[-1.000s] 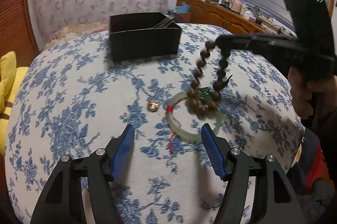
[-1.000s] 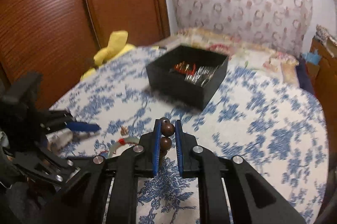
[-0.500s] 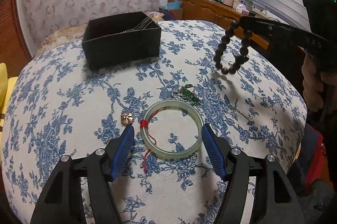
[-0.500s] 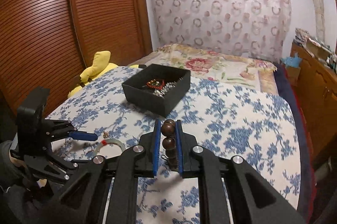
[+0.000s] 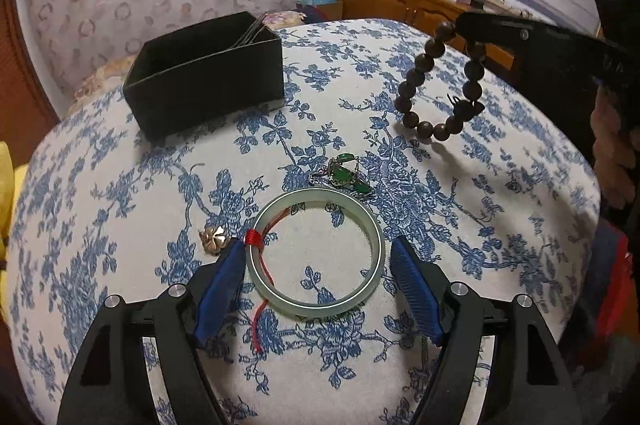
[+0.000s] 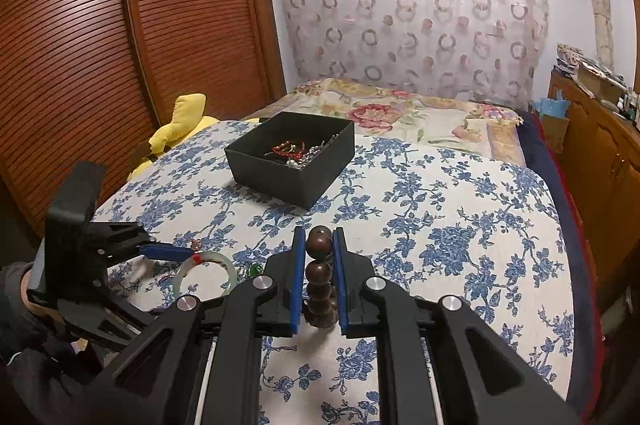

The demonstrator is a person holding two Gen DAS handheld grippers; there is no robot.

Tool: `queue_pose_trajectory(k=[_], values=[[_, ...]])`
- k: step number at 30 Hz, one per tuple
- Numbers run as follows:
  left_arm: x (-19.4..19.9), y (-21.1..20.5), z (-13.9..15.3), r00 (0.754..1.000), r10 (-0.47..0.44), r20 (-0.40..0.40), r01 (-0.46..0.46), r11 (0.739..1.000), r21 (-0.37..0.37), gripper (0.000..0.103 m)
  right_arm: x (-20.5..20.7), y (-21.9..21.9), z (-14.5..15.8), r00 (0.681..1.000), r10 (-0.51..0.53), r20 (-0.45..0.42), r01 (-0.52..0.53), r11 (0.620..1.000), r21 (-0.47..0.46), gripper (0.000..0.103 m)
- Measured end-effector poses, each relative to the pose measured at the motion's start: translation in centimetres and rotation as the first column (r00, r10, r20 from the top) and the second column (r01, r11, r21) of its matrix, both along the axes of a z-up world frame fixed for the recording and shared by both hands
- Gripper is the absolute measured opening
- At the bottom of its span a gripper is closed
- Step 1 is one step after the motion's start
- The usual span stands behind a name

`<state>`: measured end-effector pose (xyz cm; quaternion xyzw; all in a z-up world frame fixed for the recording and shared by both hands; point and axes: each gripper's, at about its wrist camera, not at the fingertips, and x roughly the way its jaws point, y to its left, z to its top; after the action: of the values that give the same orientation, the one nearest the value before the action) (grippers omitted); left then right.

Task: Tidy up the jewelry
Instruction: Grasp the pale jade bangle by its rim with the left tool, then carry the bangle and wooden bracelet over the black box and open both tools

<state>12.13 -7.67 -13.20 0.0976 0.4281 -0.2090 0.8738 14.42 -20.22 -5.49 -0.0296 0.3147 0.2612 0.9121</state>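
Low in the left wrist view, the left gripper stands spread wide, its blue pads on either side of a pale green bangle with a red cord, which lies flat on the blue-flowered bedspread; whether the left pad touches the bangle cannot be told. Just above the bangle lies a green pendant, and to its left a small gold trinket. At the right of the frame, the right gripper is clamped on a dark wooden bead bracelet, which hangs clear above the bedspread. A black box holding red and silver pieces sits at upper left of the left view.
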Motion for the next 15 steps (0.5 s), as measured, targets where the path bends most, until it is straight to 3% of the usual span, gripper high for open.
queue_pose_trajectory(k=[7, 15], values=[[-0.7, 0.5, 0.6, 1.000, -0.004, 0.019, 0.004, 1.000, -0.027, 0.068, 0.0, 1.3, 0.6, 1.000, 0.021, 0.009, -0.021, 1.000, -0.016, 0.015], [-1.0, 1.9, 3.4, 0.996, 0.026, 0.085, -0.019, 0.997, -0.078, 0.068, 0.5, 2.2, 2.3, 0.999, 0.034, 0.039, -0.033, 0.999, -0.012, 0.015]])
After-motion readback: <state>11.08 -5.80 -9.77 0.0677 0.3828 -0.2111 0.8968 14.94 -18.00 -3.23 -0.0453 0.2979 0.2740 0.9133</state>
